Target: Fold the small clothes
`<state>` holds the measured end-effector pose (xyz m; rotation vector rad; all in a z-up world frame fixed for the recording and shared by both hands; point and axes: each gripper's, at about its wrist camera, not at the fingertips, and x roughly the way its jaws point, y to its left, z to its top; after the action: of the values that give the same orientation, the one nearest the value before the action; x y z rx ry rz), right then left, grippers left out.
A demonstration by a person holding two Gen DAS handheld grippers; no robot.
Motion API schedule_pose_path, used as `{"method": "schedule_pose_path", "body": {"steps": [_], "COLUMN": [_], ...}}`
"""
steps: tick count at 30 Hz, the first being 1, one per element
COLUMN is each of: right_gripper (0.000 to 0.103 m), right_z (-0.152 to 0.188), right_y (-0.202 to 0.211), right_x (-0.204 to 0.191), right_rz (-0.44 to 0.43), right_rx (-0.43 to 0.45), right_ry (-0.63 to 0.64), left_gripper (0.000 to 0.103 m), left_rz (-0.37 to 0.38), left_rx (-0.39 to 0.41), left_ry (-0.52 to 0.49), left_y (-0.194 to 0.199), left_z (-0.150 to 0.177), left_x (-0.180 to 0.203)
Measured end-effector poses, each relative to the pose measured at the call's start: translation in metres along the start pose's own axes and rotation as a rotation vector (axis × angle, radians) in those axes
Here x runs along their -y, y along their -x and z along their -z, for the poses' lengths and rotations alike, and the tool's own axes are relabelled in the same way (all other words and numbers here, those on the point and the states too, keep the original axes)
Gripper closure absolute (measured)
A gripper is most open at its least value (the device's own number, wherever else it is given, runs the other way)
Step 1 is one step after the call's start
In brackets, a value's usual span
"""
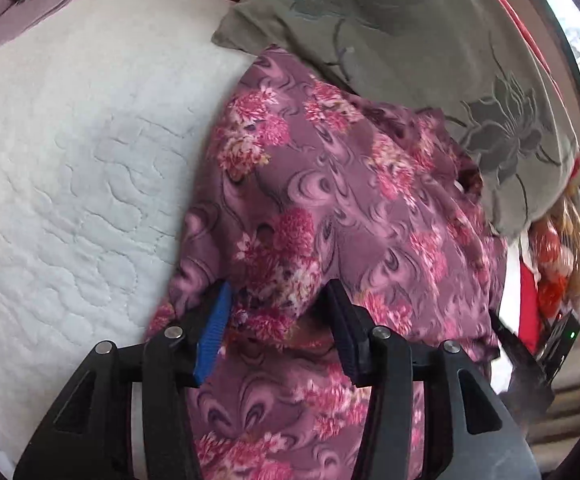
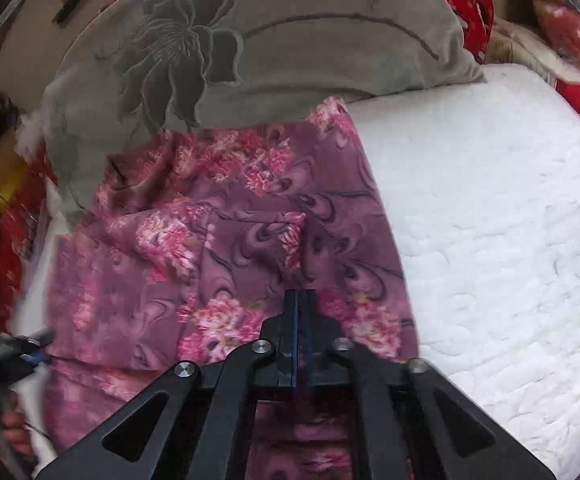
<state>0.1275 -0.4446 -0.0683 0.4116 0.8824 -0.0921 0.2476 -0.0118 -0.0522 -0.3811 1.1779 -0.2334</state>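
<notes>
- Garment (image 1: pixel 330 208): purple, pink floral print, lying rumpled on a white quilted cover (image 1: pixel 69 160), its far edge against a grey flowered cushion (image 1: pixel 410 40).
- Left gripper (image 1: pixel 277 328): fingers apart, a raised fold of the garment bunched between them; fabric lies against the blue pad (image 1: pixel 213 336), but a clamp cannot be confirmed.
- Right gripper (image 2: pixel 298 320): fingers pressed together, tips low over the garment; whether cloth is pinched between them cannot be told.
- Red patterned fabric (image 2: pixel 470 4): beyond the cushion.
</notes>
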Motion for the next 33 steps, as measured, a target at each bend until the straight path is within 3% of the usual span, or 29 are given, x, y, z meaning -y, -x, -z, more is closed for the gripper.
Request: {"method": "schedule_pose_path", "body": {"steps": [2,5,7,8,9,10,12,17,20,22,23,26,33], "right_gripper": [0.096,0.092,0.074,0.065,0.063,0.062,0.063,0.063,0.06,0.059,0.055,0.032,0.003], "right_z": [-0.004,-0.006,0.001,0.006,0.01,0.017,0.024,0.047,0.083,0.103,0.112,0.127,0.135], "right_y": [0.012,0.037,0.034,0.028,0.016,0.004,0.019,0.049,0.06,0.071,0.076,0.079,0.069], "right_x": [-0.002,-0.007,-0.013,-0.017,-0.02,-0.021,-0.03,-0.026,-0.011,-0.008,-0.008,-0.012,-0.021], "right_rz": [0.011,-0.084,-0.112,-0.105,-0.078,-0.041,-0.006,0.007,0.058,0.07,0.086,0.12,0.206], "right_rx": [0.023,0.077,0.042,0.005,-0.063,-0.135,-0.082,-0.131,-0.171,-0.139,-0.123,-0.137,-0.165], "right_ry": [-0.01,0.007,0.045,0.06,0.078,0.099,0.173,0.207,0.207,0.227,0.244,0.263,0.304], "left_gripper": [0.056,0.051,0.051,0.051,0.05,0.05,0.05,0.05,0.044,0.041,0.038,0.03,0.027], "left_rz": [0.035,0.041,0.032,0.017,-0.002,-0.03,-0.054,-0.068,-0.07,-0.096,-0.117,-0.145,-0.212], "left_rx": [-0.012,-0.009,-0.055,-0.05,-0.013,-0.014,-0.041,-0.051,-0.077,-0.052,-0.055,-0.064,-0.06], "left_ry": [0.006,0.004,0.009,-0.008,-0.049,-0.088,-0.139,-0.207,-0.228,-0.279,-0.312,-0.333,-0.387], "left_y": [0.013,0.016,0.002,-0.003,0.001,0.004,0.009,0.027,0.024,0.027,0.026,0.023,0.02], "left_z": [0.004,0.018,0.029,0.036,0.04,0.044,0.053,0.095,0.125,0.138,0.144,0.15,0.164], "left_x": [-0.002,-0.004,-0.006,-0.003,0.004,0.011,0.02,0.026,0.022,0.026,0.032,0.04,0.048]}}
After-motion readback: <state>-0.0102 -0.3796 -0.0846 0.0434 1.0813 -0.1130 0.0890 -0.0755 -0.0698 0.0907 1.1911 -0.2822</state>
